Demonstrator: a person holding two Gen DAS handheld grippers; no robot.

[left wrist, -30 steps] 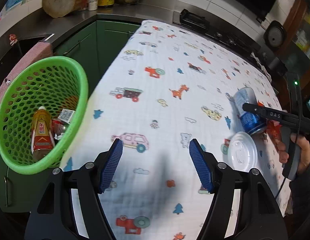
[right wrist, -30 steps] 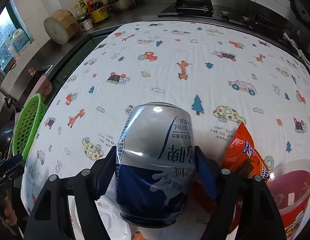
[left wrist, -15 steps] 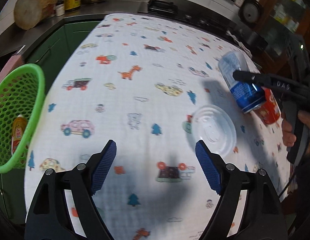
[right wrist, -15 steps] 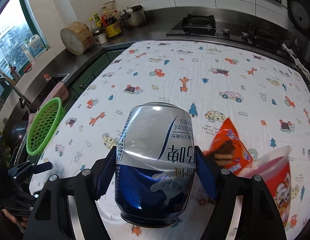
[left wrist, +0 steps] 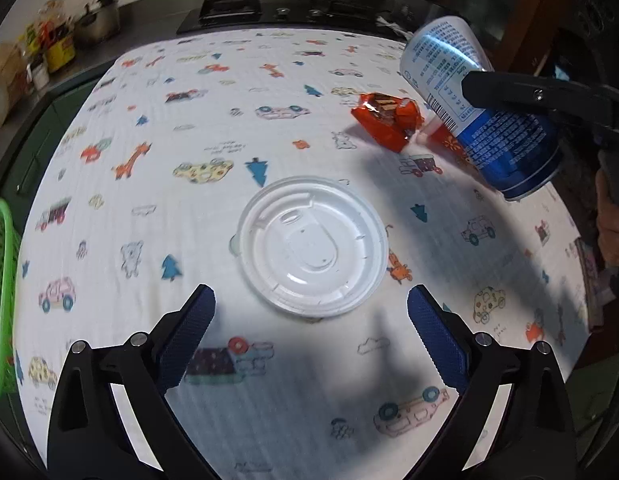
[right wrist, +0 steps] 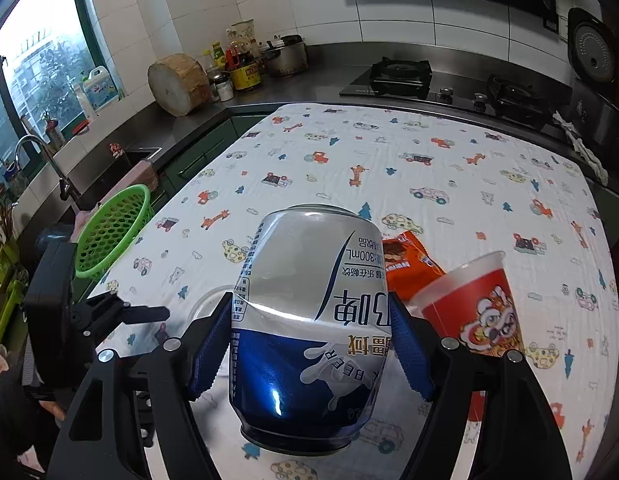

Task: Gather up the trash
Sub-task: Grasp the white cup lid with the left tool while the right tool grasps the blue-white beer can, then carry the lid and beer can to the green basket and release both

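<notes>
Two hand-held grippers work over a counter [right wrist: 449, 136] draped in a white, crinkly cloth [left wrist: 189, 128] printed with little cars, trees and giraffes. The left hand-held gripper [left wrist: 309, 336] hangs above the cloth's near edge with its jaws opening and nothing between the ribbed blue pads [left wrist: 189, 332]; just beyond them a round white plastic lid [left wrist: 312, 246] lies flat, ringed with moulded ridges. The right hand-held gripper [right wrist: 309, 350] is clamped on a dented beer can [right wrist: 309, 320], silver at one end and glossy blue at the other, held clear of the cloth near the right edge. Beside the can, a crumpled orange foil wrapper [left wrist: 387, 119] lies on the cloth, and a red paper cup [right wrist: 473, 312] with a cartoon face and a pale rim is partly hidden behind the right finger, so I cannot tell how it rests. The whole far half of the cloth is bare, up to the gas hob [right wrist: 397, 76] along the far edge. A green perforated plastic basket [right wrist: 111, 230] hangs off the left edge, tilted, above the dark green cabinets.
</notes>
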